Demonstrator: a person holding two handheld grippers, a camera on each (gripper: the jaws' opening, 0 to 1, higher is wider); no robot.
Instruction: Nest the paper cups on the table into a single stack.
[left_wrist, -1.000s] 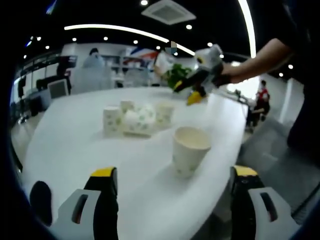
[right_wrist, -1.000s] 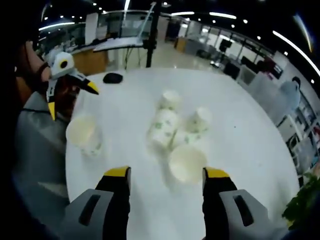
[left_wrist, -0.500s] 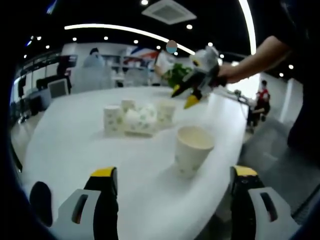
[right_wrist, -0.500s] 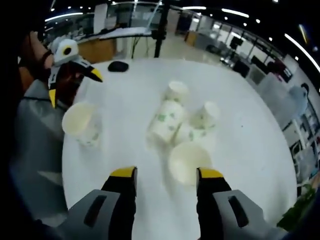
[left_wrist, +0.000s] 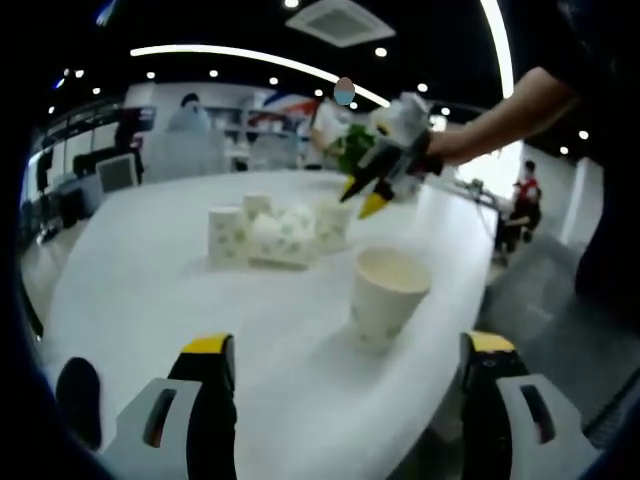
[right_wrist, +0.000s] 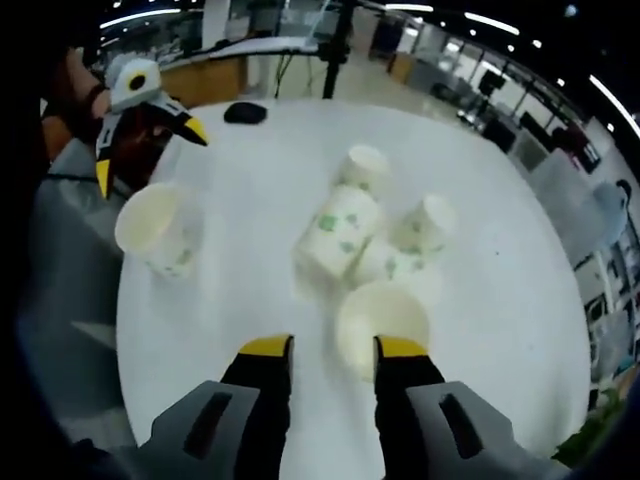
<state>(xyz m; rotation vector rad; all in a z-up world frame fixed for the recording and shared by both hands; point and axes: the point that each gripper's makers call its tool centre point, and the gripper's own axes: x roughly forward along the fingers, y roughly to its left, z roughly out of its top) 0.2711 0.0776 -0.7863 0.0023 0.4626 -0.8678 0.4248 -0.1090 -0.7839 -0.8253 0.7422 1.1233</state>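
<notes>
Several white paper cups with green print sit on the round white table (right_wrist: 250, 290). One upright cup (right_wrist: 380, 318) stands just ahead of my right gripper (right_wrist: 333, 347). Its jaws are open but narrow, one outside that cup's near rim and one over its mouth. Behind it are a lying cup (right_wrist: 335, 235) and two more cups (right_wrist: 362, 165) (right_wrist: 425, 222). Another upright cup (left_wrist: 385, 292) stands alone in front of my left gripper (left_wrist: 349, 345), which is open and holds nothing. The cluster of cups (left_wrist: 275, 235) is farther back, with the right gripper (left_wrist: 362, 198) above it. The left gripper (right_wrist: 150, 155) hovers by the lone cup (right_wrist: 155, 225).
A small black object (right_wrist: 245, 112) lies near the table's far edge, and shows as a dark shape (left_wrist: 78, 400) in the left gripper view. The person's arm (left_wrist: 500, 110) reaches in from the right. A green plant (left_wrist: 350, 150) and people stand beyond the table (left_wrist: 150, 300).
My right gripper's jaws have narrowed and it has come down closer to the near upright cup. In the left gripper view it has moved left over the cluster.
</notes>
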